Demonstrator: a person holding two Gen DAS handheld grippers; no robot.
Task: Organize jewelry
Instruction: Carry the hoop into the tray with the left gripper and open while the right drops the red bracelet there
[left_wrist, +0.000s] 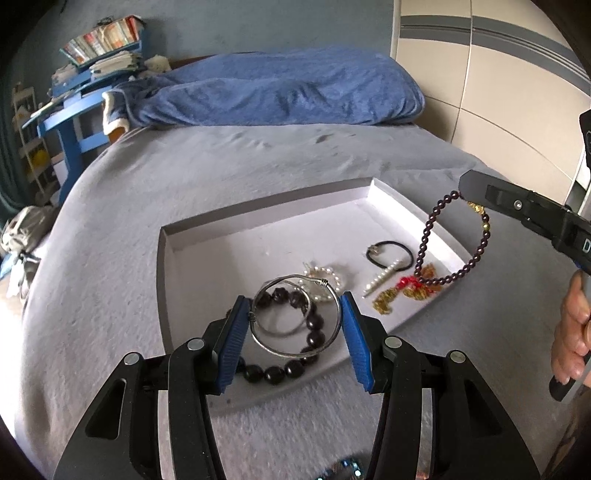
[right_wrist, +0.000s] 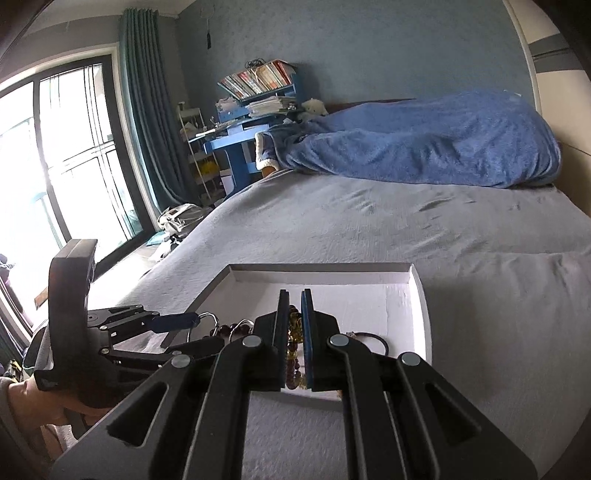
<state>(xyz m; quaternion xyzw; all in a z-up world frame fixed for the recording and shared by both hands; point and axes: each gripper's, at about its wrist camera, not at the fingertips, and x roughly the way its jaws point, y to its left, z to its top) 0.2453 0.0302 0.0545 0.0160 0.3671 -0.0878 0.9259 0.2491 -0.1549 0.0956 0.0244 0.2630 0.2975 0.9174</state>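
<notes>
A white shallow box lid (left_wrist: 258, 229) lies on the grey bed and holds jewelry. My left gripper (left_wrist: 293, 308) grips a silver wire bangle (left_wrist: 295, 350) across its width, above a bracelet of large black beads (left_wrist: 314, 332). My right gripper (left_wrist: 466, 184) is shut on a dark red bead bracelet (left_wrist: 424, 240) with gold beads, hanging over the lid's right edge. In the right wrist view the bracelet (right_wrist: 293, 354) sits between the closed pads of the right gripper (right_wrist: 295, 299). A pearl bracelet (left_wrist: 325, 277), black hair tie (left_wrist: 391, 253), pearl clip (left_wrist: 382, 277) and gold and red chains (left_wrist: 406, 290) lie in the lid.
A blue blanket (left_wrist: 280, 88) is heaped at the head of the bed. A blue desk with books (left_wrist: 96, 55) stands at the left. A window and dark curtain (right_wrist: 144, 110) show in the right wrist view. A blue shiny item (left_wrist: 343, 469) lies near the bottom edge.
</notes>
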